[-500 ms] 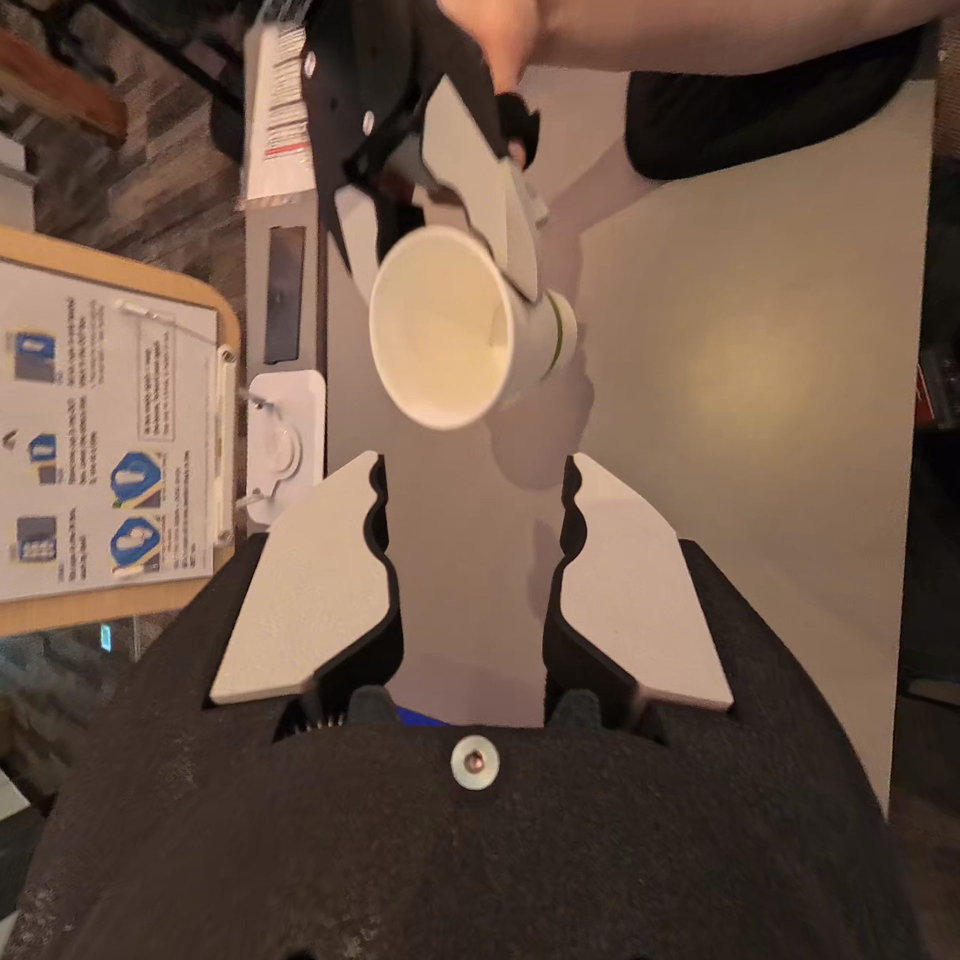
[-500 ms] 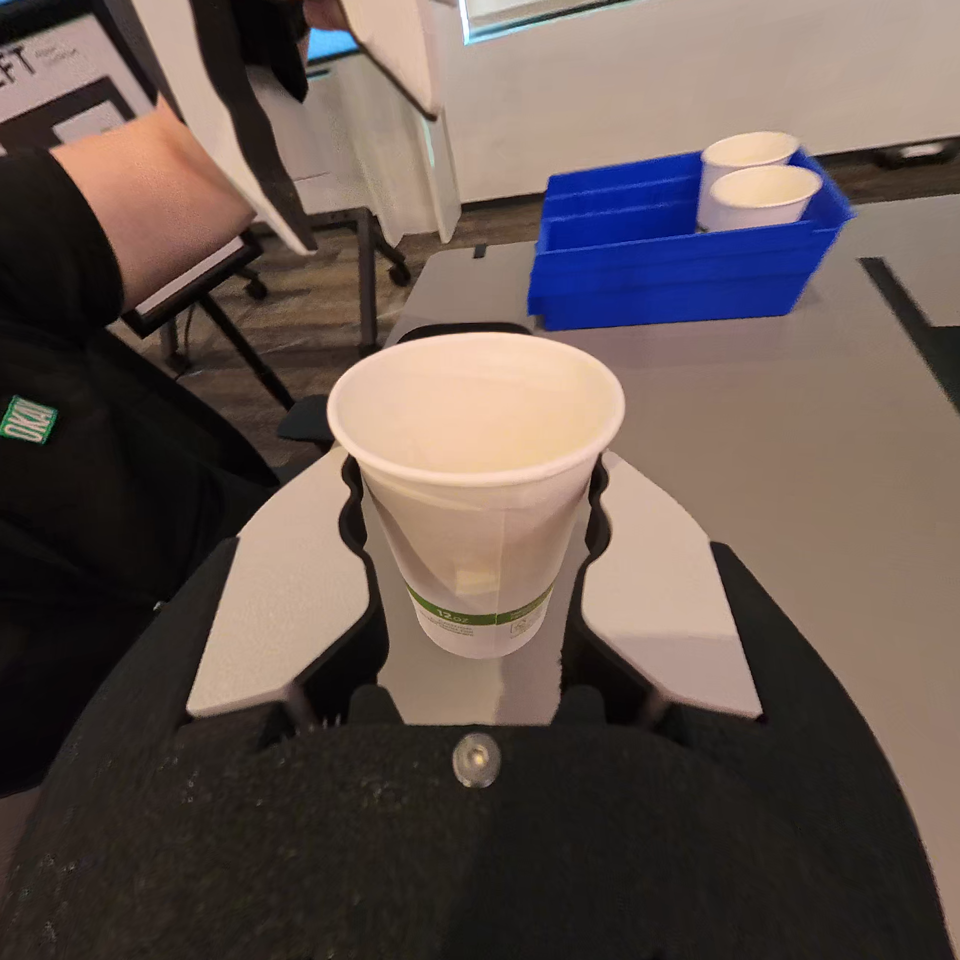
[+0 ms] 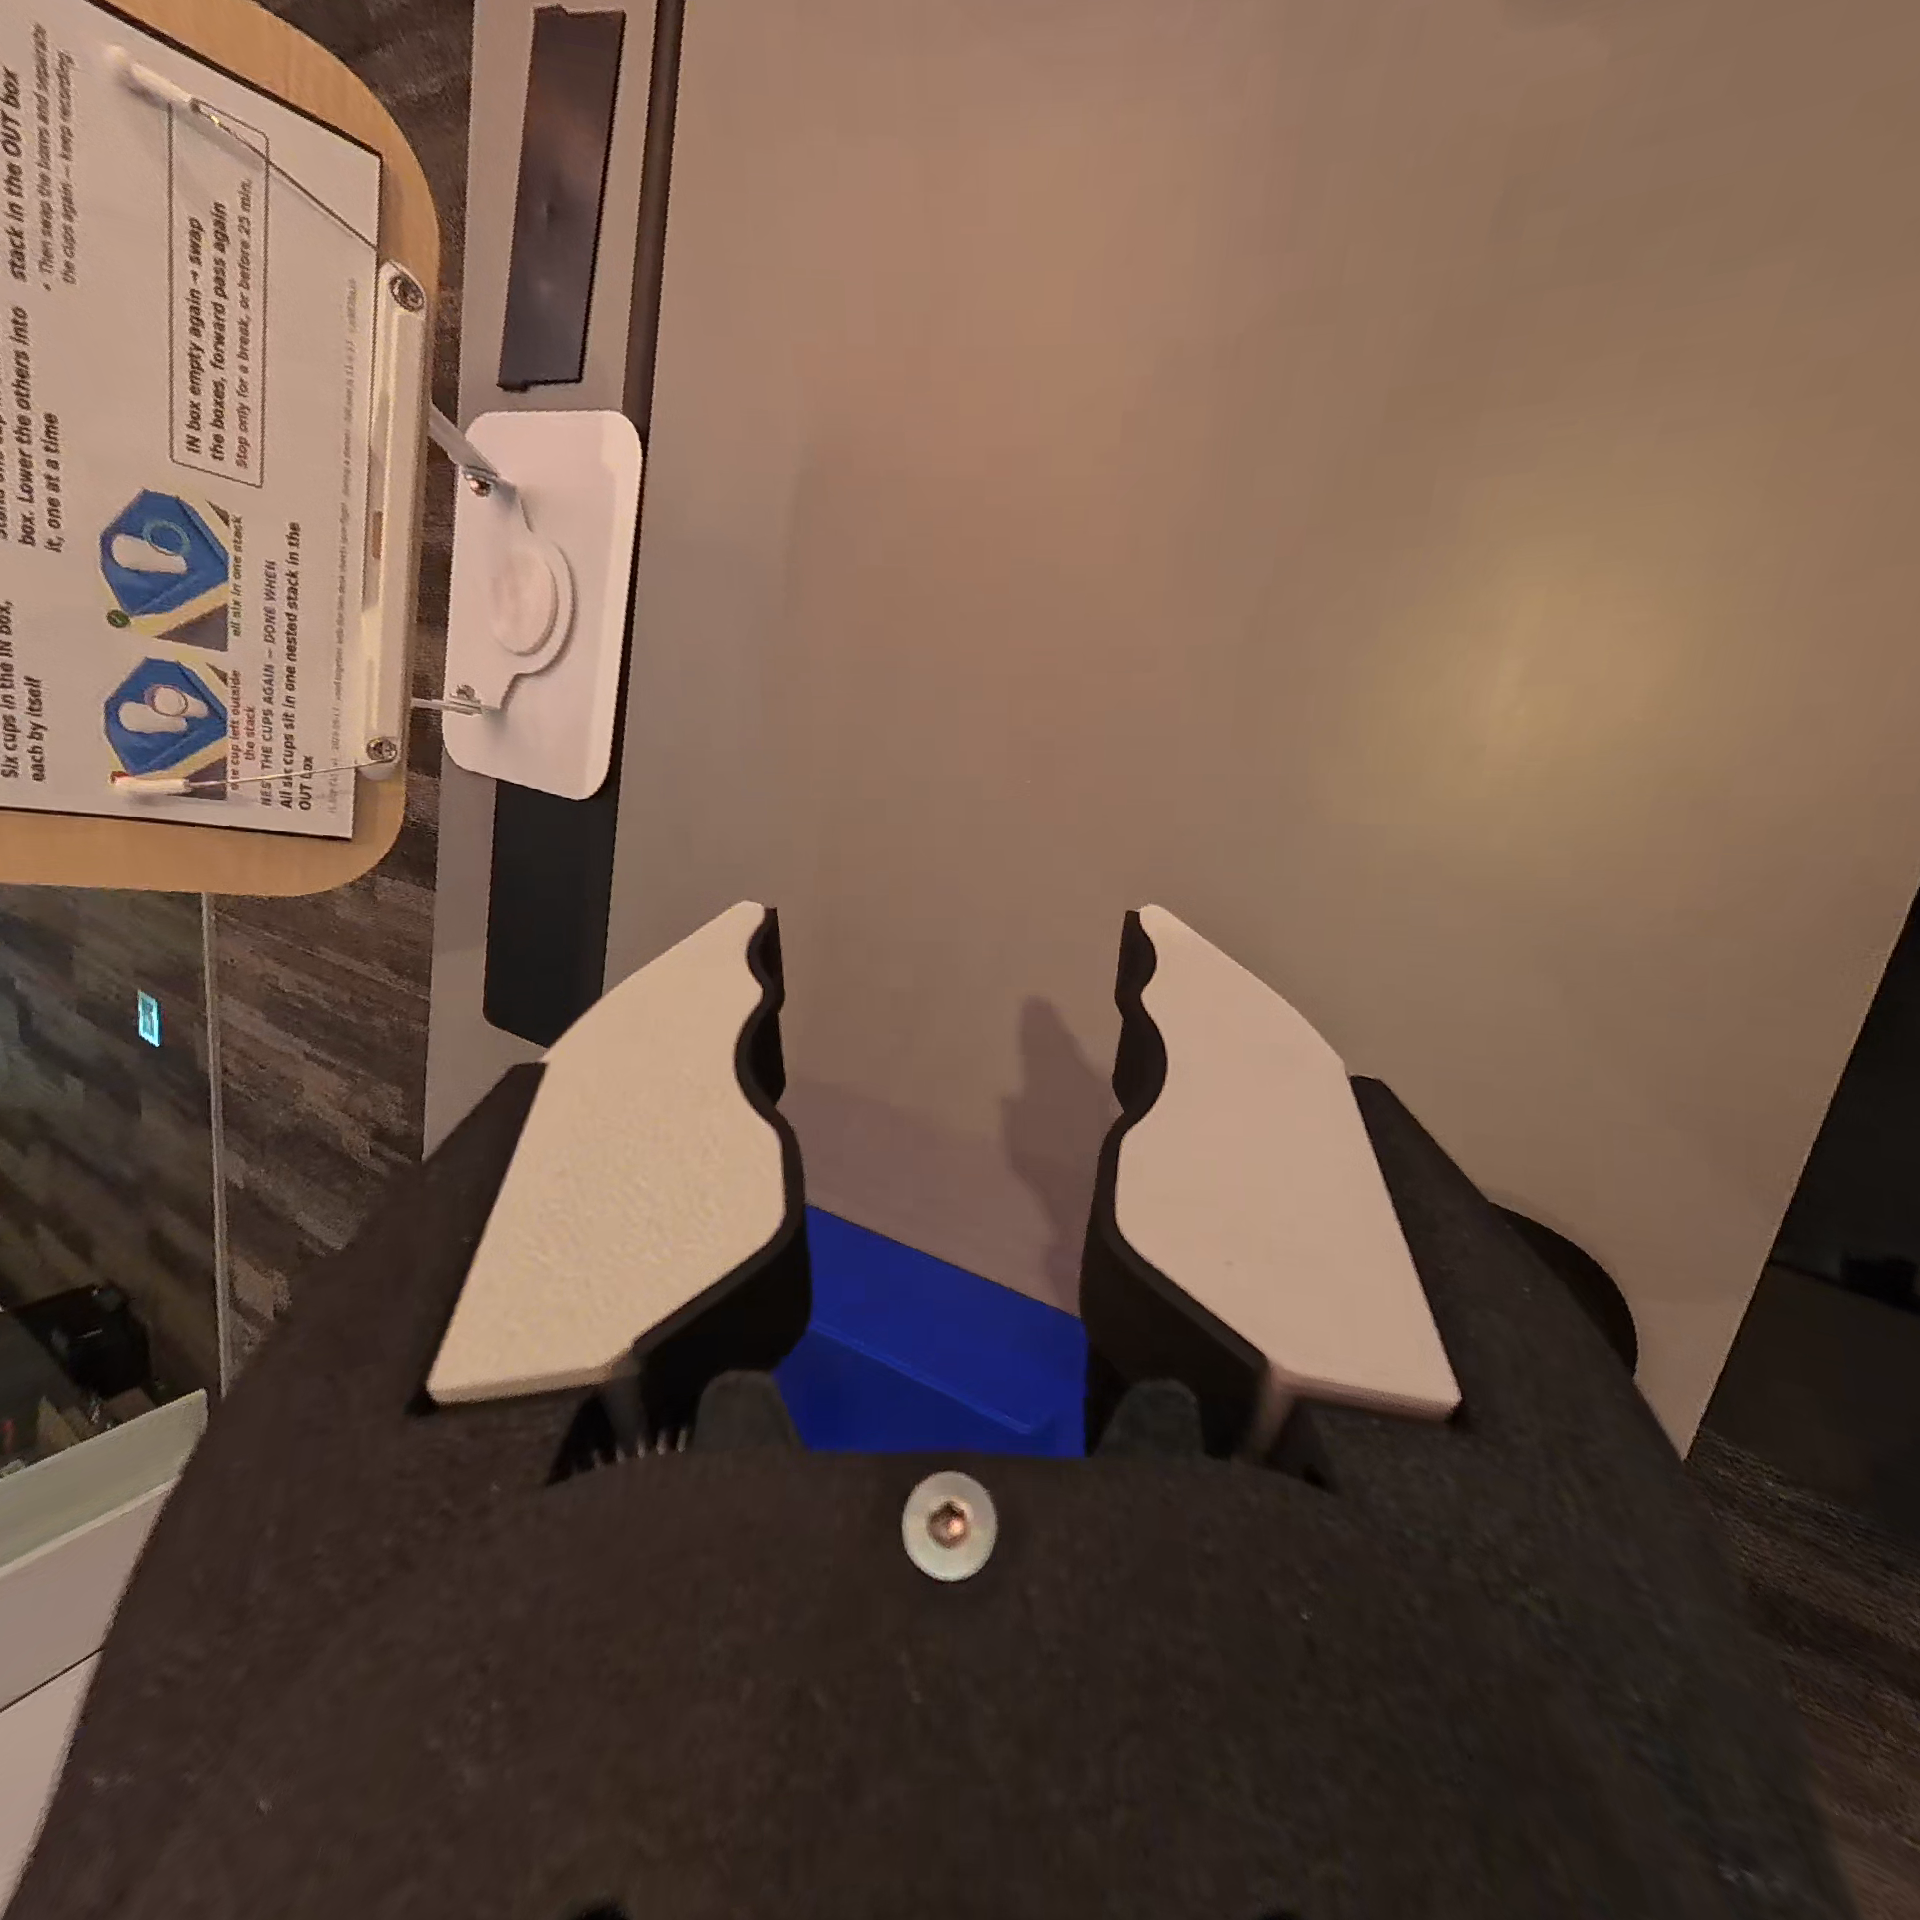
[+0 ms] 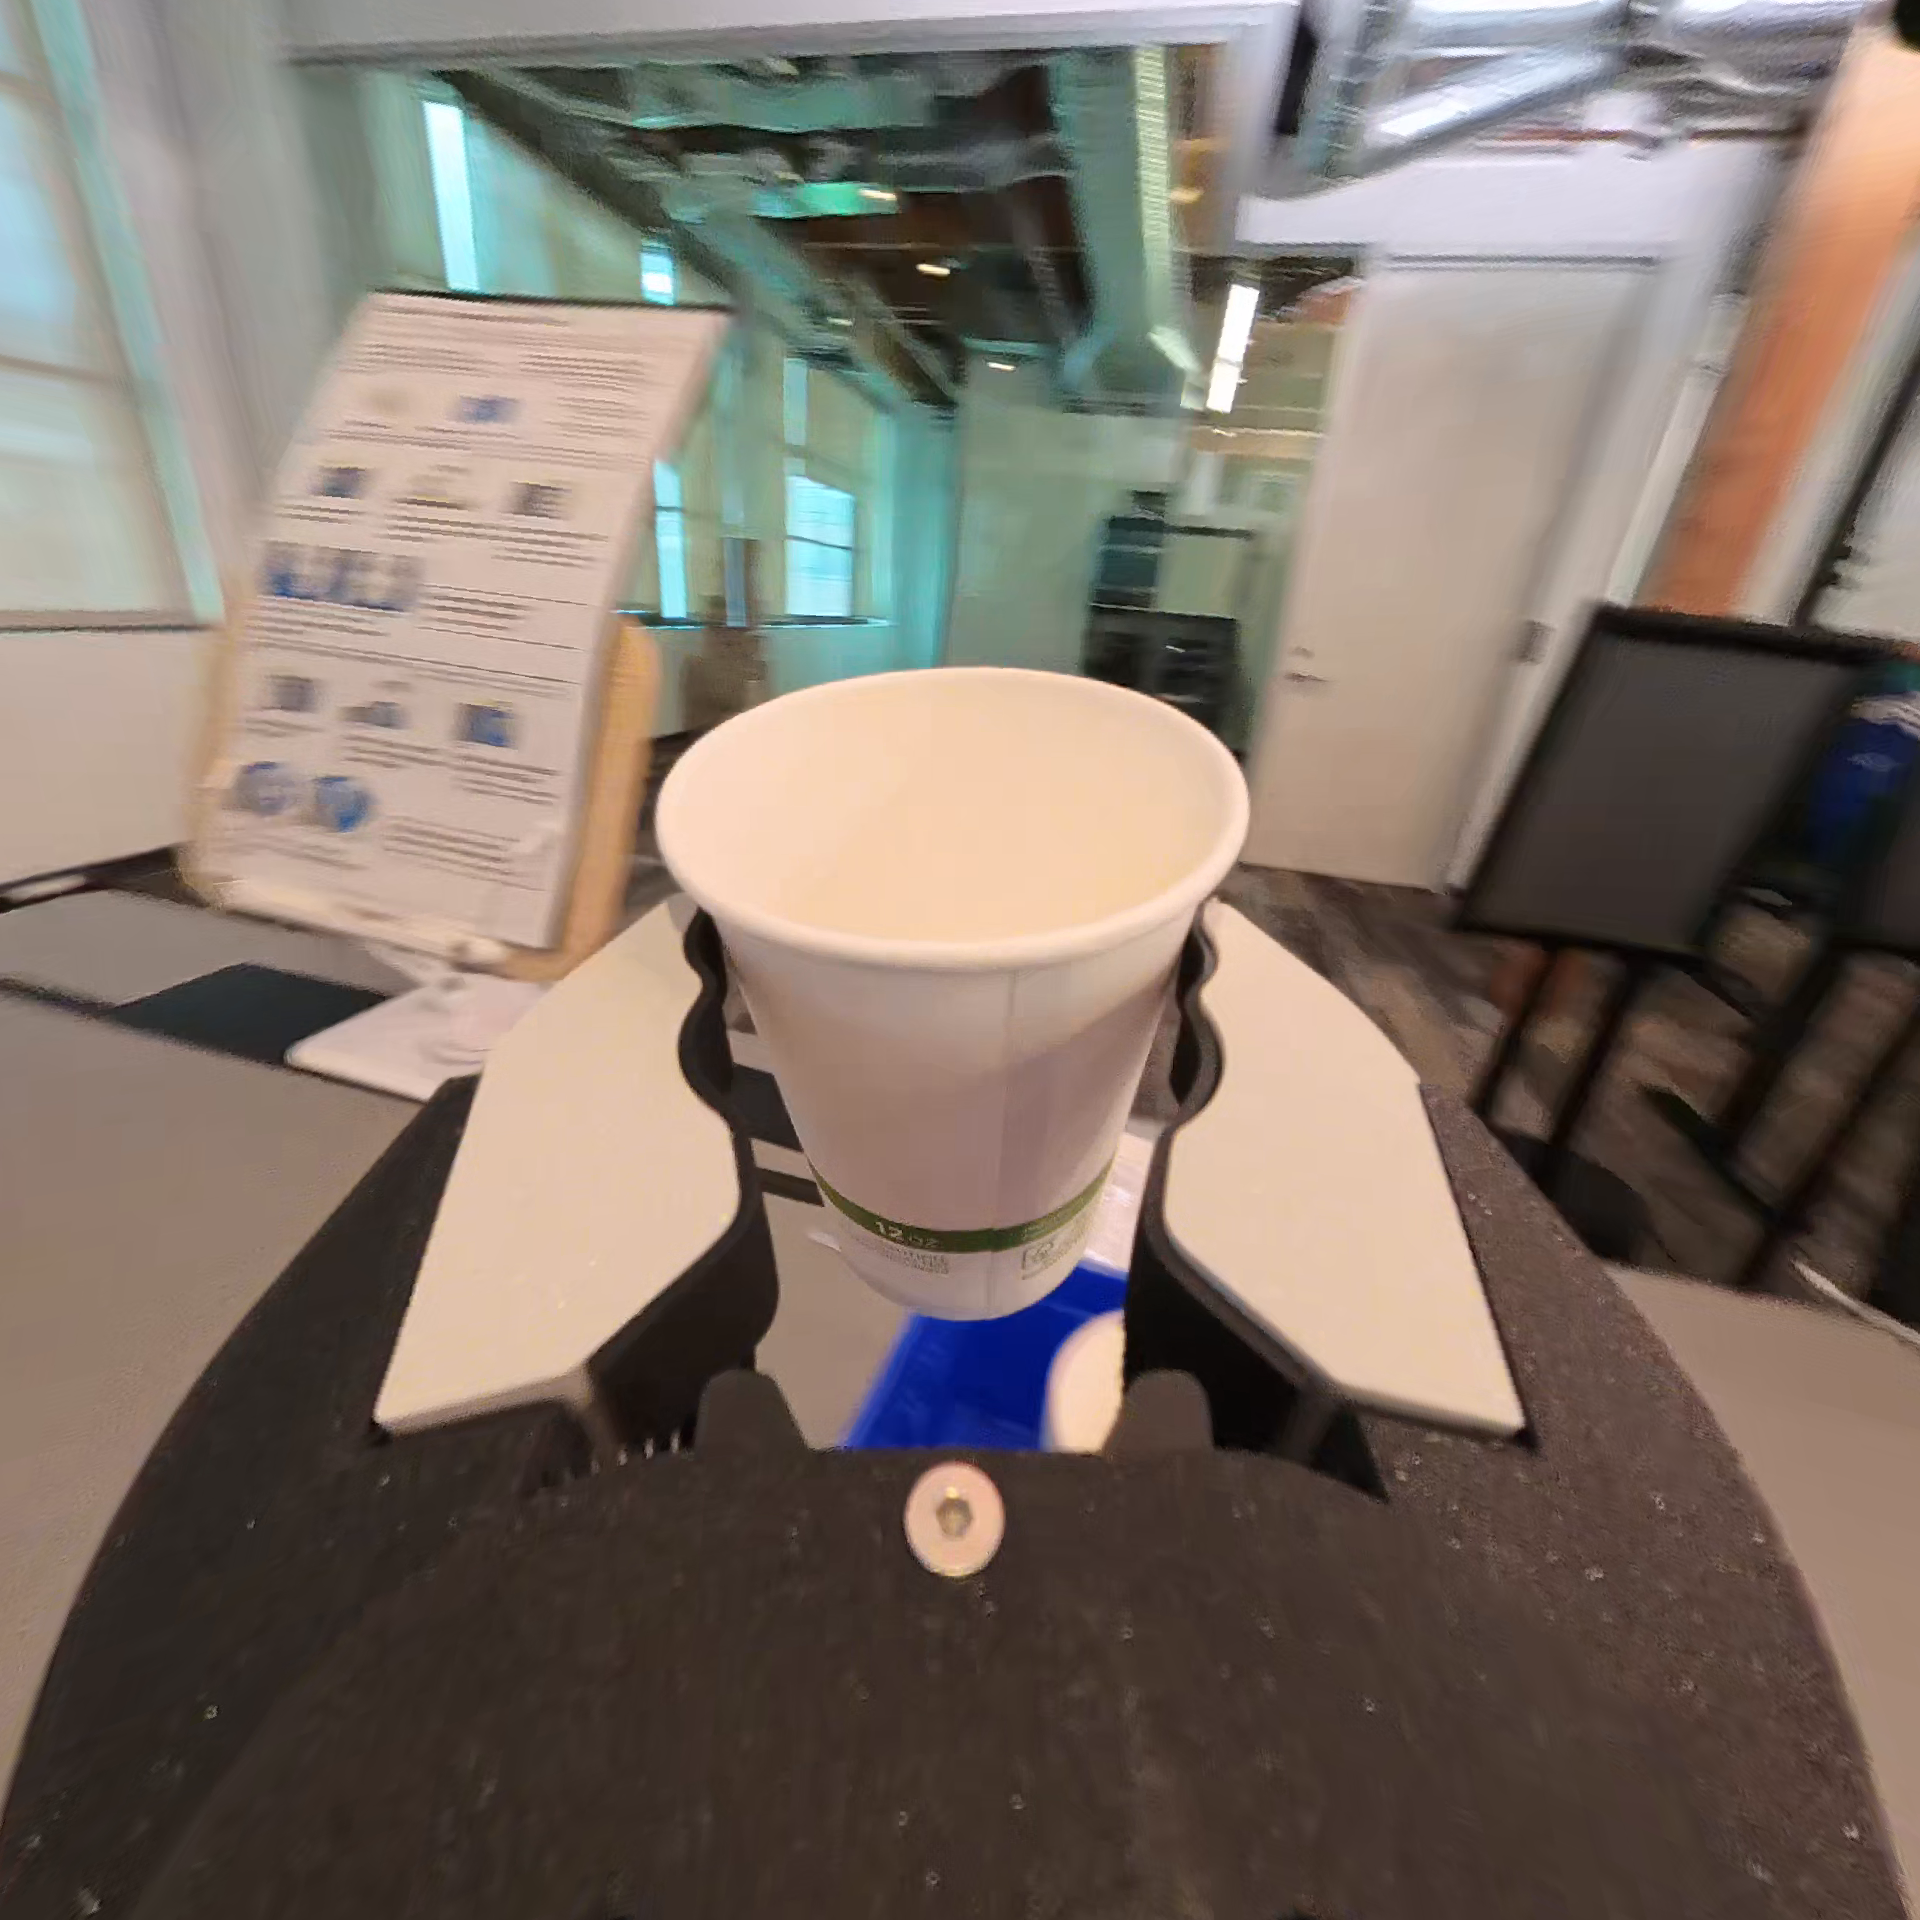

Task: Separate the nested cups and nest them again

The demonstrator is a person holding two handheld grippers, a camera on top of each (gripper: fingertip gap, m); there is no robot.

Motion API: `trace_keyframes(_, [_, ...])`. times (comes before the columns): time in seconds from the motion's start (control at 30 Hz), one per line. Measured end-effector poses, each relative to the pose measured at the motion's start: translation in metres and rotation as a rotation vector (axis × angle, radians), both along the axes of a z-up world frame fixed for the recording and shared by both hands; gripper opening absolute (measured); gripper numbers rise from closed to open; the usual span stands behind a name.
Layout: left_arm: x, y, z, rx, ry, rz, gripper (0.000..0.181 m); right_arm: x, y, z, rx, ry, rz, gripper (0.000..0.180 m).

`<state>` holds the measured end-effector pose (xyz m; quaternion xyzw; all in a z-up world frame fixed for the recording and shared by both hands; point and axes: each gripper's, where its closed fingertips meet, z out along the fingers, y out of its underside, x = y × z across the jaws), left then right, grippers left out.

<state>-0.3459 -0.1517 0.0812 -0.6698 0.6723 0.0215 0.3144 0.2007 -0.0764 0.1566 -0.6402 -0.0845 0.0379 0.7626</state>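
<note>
Above the grey table [image 4: 156, 1195], right wrist view: blue bin [image 4: 977, 1382] is the landmark, seen low between the fingers. Instruction board [image 4: 447, 613] on a stand sits far beyond the bin to the left, blurred; black easel sign [image 4: 1652, 779] well off to its right on the floor. Right gripper [image 4: 951, 1039] is partly closed and clamped on a white paper cup [image 4: 956, 997], upright, mouth toward the camera, green band near the base, held in the air directly over the bin. Another cup's white rim [image 4: 1086, 1382] shows inside the bin, just below and right of the held cup. Left gripper [image 3: 948, 1039] is spread apart with nothing between its fingers, only bare table [image 3: 1247, 520] ahead and a corner of the bin [image 3: 935, 1361] under it; white board base [image 3: 540, 603] lies beyond the bin at the table edge. Judgement: cup is light, thin-walled, crushable, smooth-sided; grip mid-wall with gentle squeeze, below the rolled rim, which is the stiffest part. Hard pinching would likely dent it and jam nesting.
</note>
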Motion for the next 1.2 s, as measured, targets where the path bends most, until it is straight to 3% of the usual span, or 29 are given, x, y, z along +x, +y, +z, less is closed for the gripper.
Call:
trace_keyframes(0.2, [0.009, 0.001, 0.0, -0.004, 0.002, -0.017, 0.06, 0.07, 0.02, -0.056, -0.052, 0.115, -0.161, 0.083])
trace_keyframes(0.53, [0.016, -0.002, -0.009, -0.021, 0.053, -0.039, 0.058, 0.073, 0.055, -0.114, -0.201, 0.052, -0.174, 0.084])
trace_keyframes(0.77, [0.014, -0.003, -0.009, -0.023, 0.052, -0.041, 0.057, 0.079, 0.052, -0.142, -0.369, 0.017, -0.183, 0.086])
trace_keyframes(0.9, [0.007, -0.001, -0.004, -0.006, 0.05, -0.023, 0.057, 0.08, 0.041, -0.156, -0.498, 0.052, -0.17, 0.099])
trace_keyframes(1.03, [-0.01, 0.007, 0.01, 0.028, 0.009, 0.027, 0.057, 0.079, 0.024, -0.142, -0.527, 0.081, -0.176, 0.107])
trace_keyframes(1.2, [-0.08, 0.047, 0.029, 0.104, -0.014, 0.245, 0.056, 0.053, 0.009, -0.084, -0.359, 0.009, -0.145, 0.107])
